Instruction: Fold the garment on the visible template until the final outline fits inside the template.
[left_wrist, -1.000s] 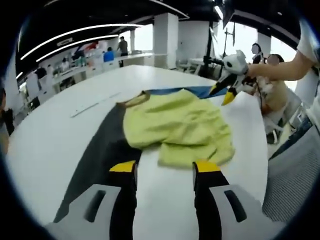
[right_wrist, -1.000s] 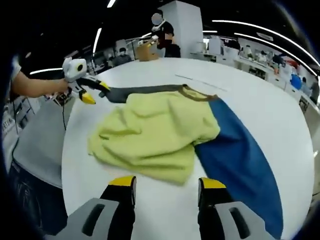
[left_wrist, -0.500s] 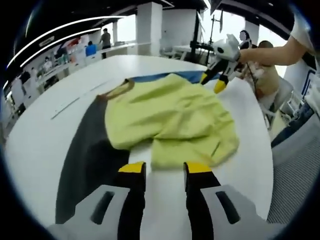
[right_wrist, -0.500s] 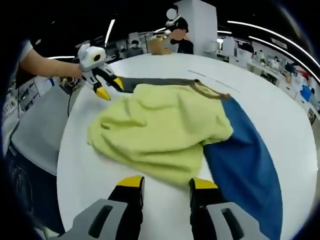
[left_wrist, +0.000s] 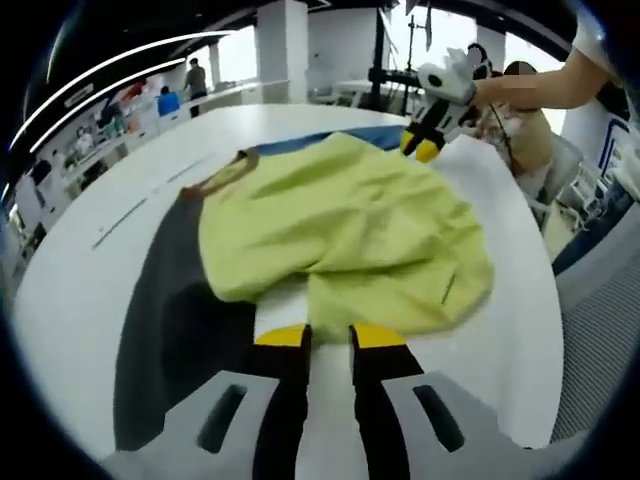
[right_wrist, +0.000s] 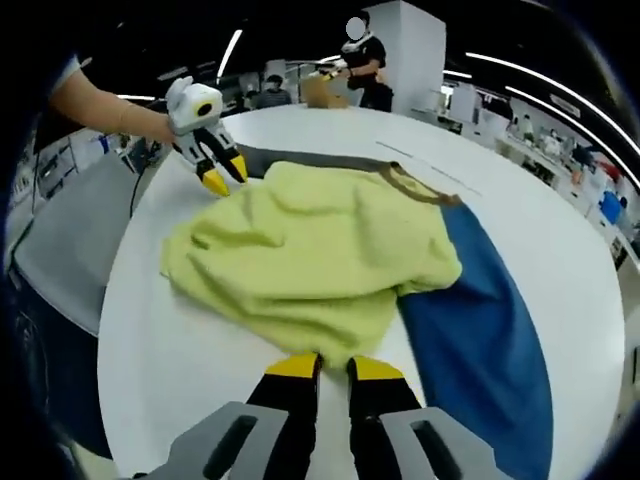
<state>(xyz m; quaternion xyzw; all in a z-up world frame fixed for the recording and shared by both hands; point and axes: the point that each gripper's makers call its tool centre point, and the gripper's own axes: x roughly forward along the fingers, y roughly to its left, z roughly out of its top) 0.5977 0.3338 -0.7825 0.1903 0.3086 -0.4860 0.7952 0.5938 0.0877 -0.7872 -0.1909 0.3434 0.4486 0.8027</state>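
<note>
Left gripper view: the shirt (left_wrist: 345, 235), pale yellow-green with a brown-trimmed collar (left_wrist: 215, 177), lies rumpled on the white table (left_wrist: 90, 270). It is bunched into soft folds, with one lobe hanging toward the near table edge. It lies across the template (left_wrist: 170, 330), of which a dark grey panel shows beside the shirt on the view's left and a blue strip (left_wrist: 300, 148) shows past the collar at the far side. The left gripper (left_wrist: 330, 335) has its yellow-tipped jaws drawn nearly together at the shirt's near hem; a thin gap remains, and I cannot tell whether cloth is caught in it. The right gripper (left_wrist: 425, 150) sits at the far hem, held by a hand (left_wrist: 490, 92).

Right gripper view: the shirt (right_wrist: 310, 255) has the same rumpled look, with its collar (right_wrist: 415, 185) toward the far side. The blue template panel (right_wrist: 480, 340) lies on the view's right and the grey strip (right_wrist: 300, 160) beyond the shirt. The right gripper (right_wrist: 333, 367) has its jaws close together at the near hem of the shirt; whether they pinch cloth I cannot tell. The left gripper (right_wrist: 222, 178) is at the far hem, tips down near the cloth.
</note>
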